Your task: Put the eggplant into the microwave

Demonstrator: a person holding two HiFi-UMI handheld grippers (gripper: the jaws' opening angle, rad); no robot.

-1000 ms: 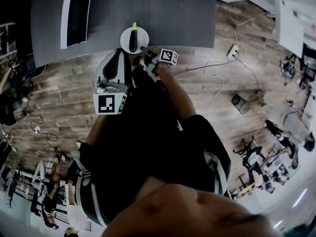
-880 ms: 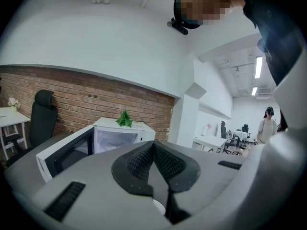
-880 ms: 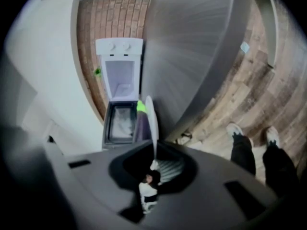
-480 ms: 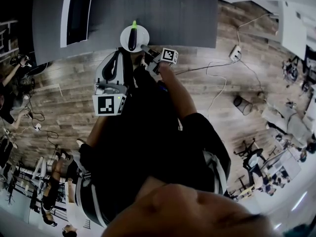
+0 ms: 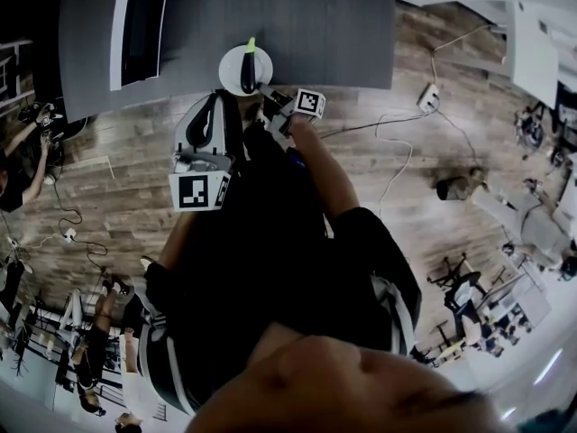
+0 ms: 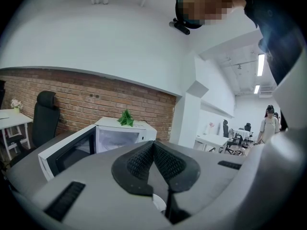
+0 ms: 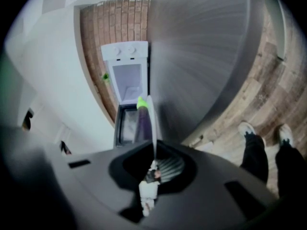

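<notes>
Tongs first, from the head view: my right tongs [image 5: 264,87] are pinching the near rim of a white plate [image 5: 230,72] at the edge of the dark table [image 5: 325,25]. The eggplant [image 5: 247,70] lies along that plate just beyond their tips, its green stem pointing away from them. I cannot tell here whether the plate rests on the table or is carried. My left tongs [image 5: 216,99] hover just beside the plate on its left, apart from it, and the microwave [image 5: 140,25] stands beyond them and further left. In the left gripper view the left tongs [image 6: 153,147] are pressed together on nothing, and the microwave [image 6: 96,140] sits ahead of them and to the left with its door swung open. In the right gripper view the right tongs [image 7: 154,166] are clamped on the plate [image 7: 153,128], seen edge-on as a thin white line. The eggplant [image 7: 143,123] lies against its far face ahead of the tips, and the open microwave [image 7: 125,78] is straight beyond. I judge the eggplant firm, fairly light and glossy, so apt to roll or slide on a smooth plate. I would keep the rim grip level or, if lifting the eggplant alone, take it across its thick middle, not the stem.
</notes>
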